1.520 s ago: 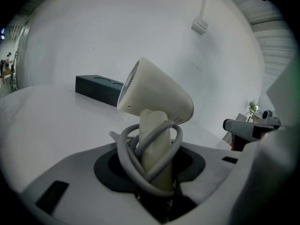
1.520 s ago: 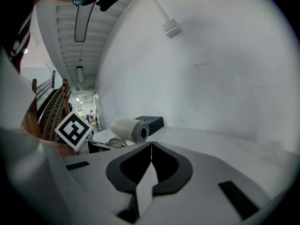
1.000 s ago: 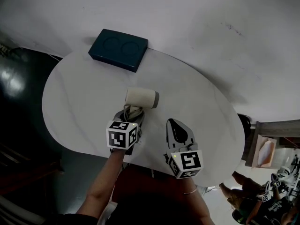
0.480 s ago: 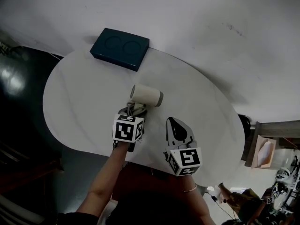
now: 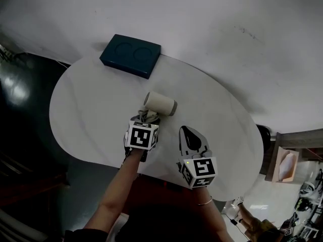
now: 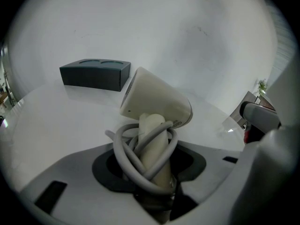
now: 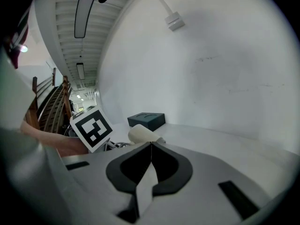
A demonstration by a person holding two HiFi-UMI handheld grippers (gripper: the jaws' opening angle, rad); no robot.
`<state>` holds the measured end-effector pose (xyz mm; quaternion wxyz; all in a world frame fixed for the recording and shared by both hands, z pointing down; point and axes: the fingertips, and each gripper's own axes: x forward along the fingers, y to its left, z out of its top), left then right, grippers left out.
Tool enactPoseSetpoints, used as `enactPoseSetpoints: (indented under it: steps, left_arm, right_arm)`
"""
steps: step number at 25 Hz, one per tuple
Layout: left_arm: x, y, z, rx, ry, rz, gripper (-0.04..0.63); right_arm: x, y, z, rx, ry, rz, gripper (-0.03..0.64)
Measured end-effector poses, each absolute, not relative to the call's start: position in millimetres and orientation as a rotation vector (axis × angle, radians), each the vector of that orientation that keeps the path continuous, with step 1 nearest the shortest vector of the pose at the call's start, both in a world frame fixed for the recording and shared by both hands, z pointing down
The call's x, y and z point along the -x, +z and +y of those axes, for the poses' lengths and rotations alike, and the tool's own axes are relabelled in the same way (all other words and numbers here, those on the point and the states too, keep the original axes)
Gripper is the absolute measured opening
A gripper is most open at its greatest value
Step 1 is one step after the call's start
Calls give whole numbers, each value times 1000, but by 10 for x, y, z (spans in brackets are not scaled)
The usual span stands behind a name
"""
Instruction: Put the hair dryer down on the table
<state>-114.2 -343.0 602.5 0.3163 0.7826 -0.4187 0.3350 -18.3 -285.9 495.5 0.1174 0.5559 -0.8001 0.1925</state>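
The left claw [image 5: 147, 117] grips a cream hair dryer [image 5: 160, 104] by its handle [image 6: 154, 158], barrel just ahead, seemingly not yet resting on the table [image 5: 86, 110]. The next move is likely to lower it, then release. The right claw [image 5: 186, 132] is closed and empty.

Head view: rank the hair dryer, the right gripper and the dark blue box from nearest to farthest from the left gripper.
1. The hair dryer: clamped by its handle in the left gripper.
2. The right gripper: just to its right, shut and empty.
3. The dark blue box: at the table's far edge.
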Motion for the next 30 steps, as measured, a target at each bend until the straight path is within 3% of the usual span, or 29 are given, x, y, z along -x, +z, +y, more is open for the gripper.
enactPoseSetpoints:
  steps: [30]
  left_arm:
    - [1275, 5845, -3322, -2055, 826, -1298, 330]
  right_arm:
    - [13, 4833, -2566, -1628, 561, -2393, 15]
